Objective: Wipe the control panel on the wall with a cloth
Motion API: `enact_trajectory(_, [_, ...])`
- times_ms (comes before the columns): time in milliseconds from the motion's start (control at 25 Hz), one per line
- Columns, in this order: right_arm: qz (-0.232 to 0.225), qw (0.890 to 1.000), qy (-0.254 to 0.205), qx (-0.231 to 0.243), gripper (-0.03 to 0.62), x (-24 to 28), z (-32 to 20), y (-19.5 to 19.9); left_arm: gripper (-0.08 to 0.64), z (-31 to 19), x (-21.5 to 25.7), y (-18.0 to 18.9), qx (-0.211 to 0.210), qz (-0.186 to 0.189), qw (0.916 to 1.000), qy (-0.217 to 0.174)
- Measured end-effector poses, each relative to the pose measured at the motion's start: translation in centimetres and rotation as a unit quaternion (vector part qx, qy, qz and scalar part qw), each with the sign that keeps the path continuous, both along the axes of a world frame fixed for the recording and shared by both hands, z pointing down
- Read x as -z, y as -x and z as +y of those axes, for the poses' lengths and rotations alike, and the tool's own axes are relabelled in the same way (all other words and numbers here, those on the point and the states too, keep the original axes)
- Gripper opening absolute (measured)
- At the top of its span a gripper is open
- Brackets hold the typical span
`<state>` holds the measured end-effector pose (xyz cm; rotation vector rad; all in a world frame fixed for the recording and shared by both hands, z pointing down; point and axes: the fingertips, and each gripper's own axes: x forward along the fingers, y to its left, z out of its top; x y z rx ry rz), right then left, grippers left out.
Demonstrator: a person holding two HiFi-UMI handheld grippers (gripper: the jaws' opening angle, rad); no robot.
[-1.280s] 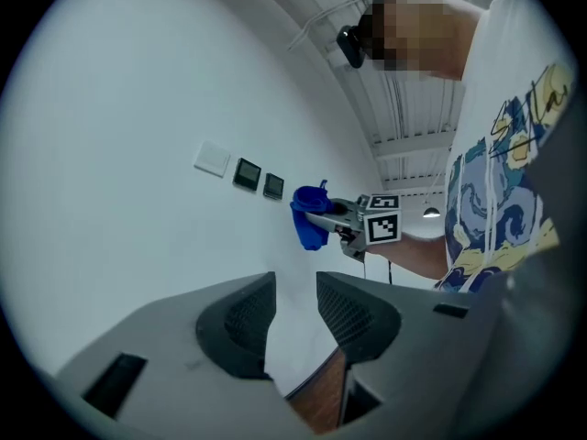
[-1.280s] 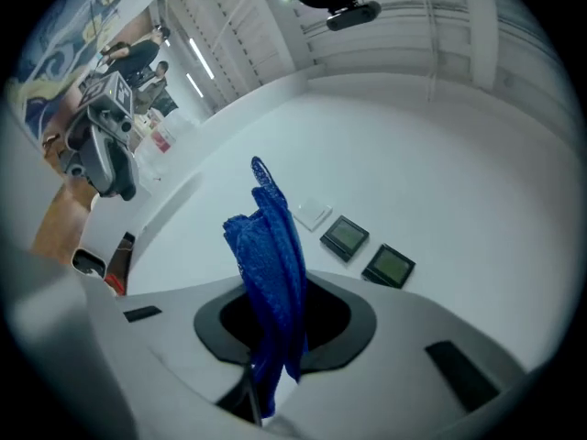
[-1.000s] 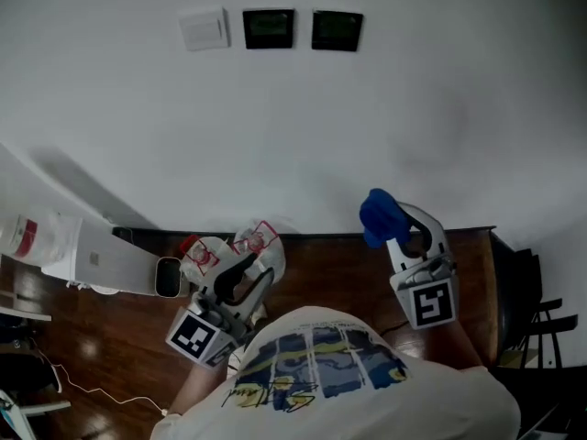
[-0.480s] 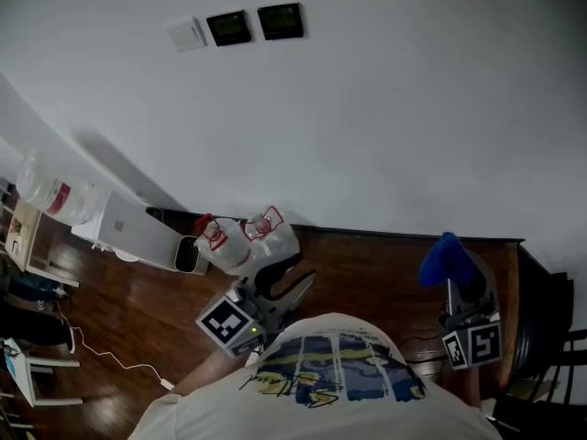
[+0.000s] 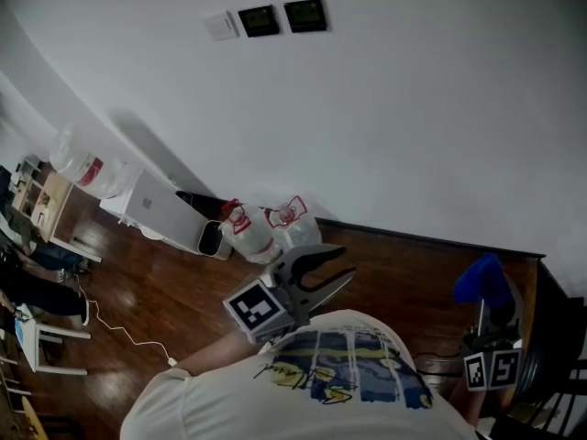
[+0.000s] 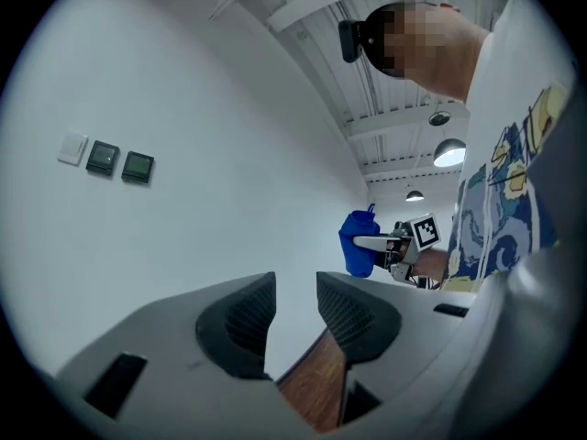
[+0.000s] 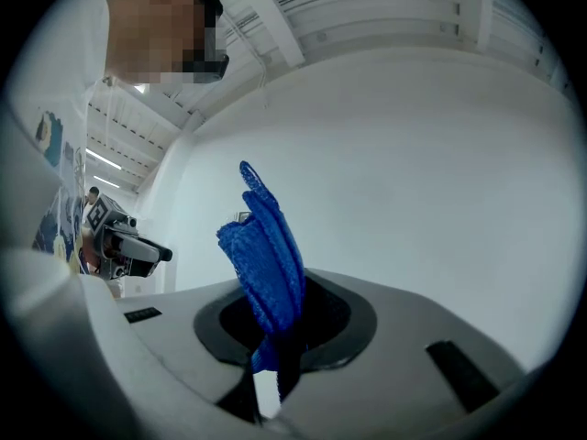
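High on the white wall are two dark control panels (image 5: 282,17) beside a white switch plate (image 5: 220,26); in the left gripper view the panels (image 6: 120,162) show small at the left. My left gripper (image 5: 347,263) is open and empty, pointing right at waist height, far below the panels. My right gripper (image 5: 492,302) at the lower right is shut on a blue cloth (image 5: 481,278). In the right gripper view the cloth (image 7: 266,255) stands up folded from between the jaws. The left gripper view also catches the cloth (image 6: 358,246) off to the right.
Two clear water jugs with red handles (image 5: 266,230) stand against the dark baseboard. A white appliance (image 5: 156,209) and a big water bottle (image 5: 81,166) sit further left. A cable (image 5: 119,333) lies on the wooden floor. A black chair (image 5: 564,337) is at the far right.
The head view has swung, so the panels sit smaller and higher. The right gripper with the cloth has dropped toward the lower right. The left gripper has shifted right and turned sideways.
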<state>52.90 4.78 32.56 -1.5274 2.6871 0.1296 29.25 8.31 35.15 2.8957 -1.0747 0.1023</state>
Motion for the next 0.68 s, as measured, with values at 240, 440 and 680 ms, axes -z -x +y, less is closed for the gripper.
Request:
enact_trajectory(240, [0.004,0.999,-0.004,0.032,0.087,0.3,-1.0,1.2,0.115,0.5,-0.6,0.0,0.018,0.007,0.9997,0.012])
enact_trajectory(440, [0.0,0.999,-0.016,0.049,0.087,0.6,-1.3,1.8,0.115,0.8,-1.1,0.1,0.028,0.004,0.9995,0.015])
enact_trajectory(680, [-0.007,0.998,-0.013,0.058,0.086,0.4,-1.9,2.6,0.115,0.2,-1.0,0.1,0.028,0.0,0.9995,0.014])
